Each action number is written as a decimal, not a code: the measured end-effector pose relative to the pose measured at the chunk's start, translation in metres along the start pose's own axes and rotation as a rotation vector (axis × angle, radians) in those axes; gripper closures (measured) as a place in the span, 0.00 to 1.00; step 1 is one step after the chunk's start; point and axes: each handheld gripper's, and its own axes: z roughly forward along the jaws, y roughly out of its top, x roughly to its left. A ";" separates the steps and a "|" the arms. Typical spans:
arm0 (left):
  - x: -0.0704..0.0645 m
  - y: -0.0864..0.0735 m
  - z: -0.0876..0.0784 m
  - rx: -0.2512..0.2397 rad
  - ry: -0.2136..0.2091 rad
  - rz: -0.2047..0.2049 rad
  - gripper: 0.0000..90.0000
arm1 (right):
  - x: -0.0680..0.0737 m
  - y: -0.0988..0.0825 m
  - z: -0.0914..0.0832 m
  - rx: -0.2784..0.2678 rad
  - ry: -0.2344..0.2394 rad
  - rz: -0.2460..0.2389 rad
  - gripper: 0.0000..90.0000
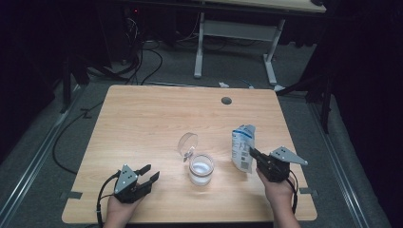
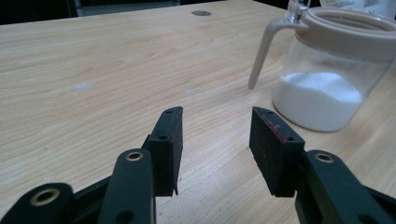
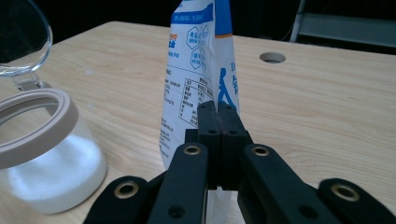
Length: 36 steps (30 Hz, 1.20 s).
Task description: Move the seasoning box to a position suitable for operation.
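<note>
A glass jar (image 1: 201,169) with a beige rim holds white powder and stands at the middle of the wooden table (image 1: 142,123). Its clear lid (image 1: 187,144) is swung open to the far left. Just right of the jar stands a white and blue bag (image 1: 243,147). My right gripper (image 1: 252,153) is shut on the bag's near edge; in the right gripper view the pressed jaws (image 3: 217,109) pinch the bag (image 3: 196,60), with the jar (image 3: 42,158) at the left. My left gripper (image 1: 151,172) rests open near the front edge, left of the jar (image 2: 327,88), with nothing in it (image 2: 217,126).
A round cable hole (image 1: 226,100) sits near the table's far edge. Beyond the table stands a white desk frame (image 1: 199,47), and cables (image 1: 142,61) lie on the grey floor. The room around is dark.
</note>
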 end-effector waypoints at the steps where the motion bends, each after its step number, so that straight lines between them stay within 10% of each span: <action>1: 0.000 0.001 0.000 -0.004 0.006 0.000 0.61 | -0.002 -0.002 0.000 -0.013 0.001 0.008 1.00; 11: -0.001 0.003 0.001 0.030 0.061 0.010 0.61 | -0.016 -0.009 0.007 -0.076 -0.013 0.017 1.00; 36: 0.005 -0.006 -0.009 0.018 0.030 -0.010 0.58 | -0.014 -0.030 0.004 -0.076 -0.017 0.006 0.95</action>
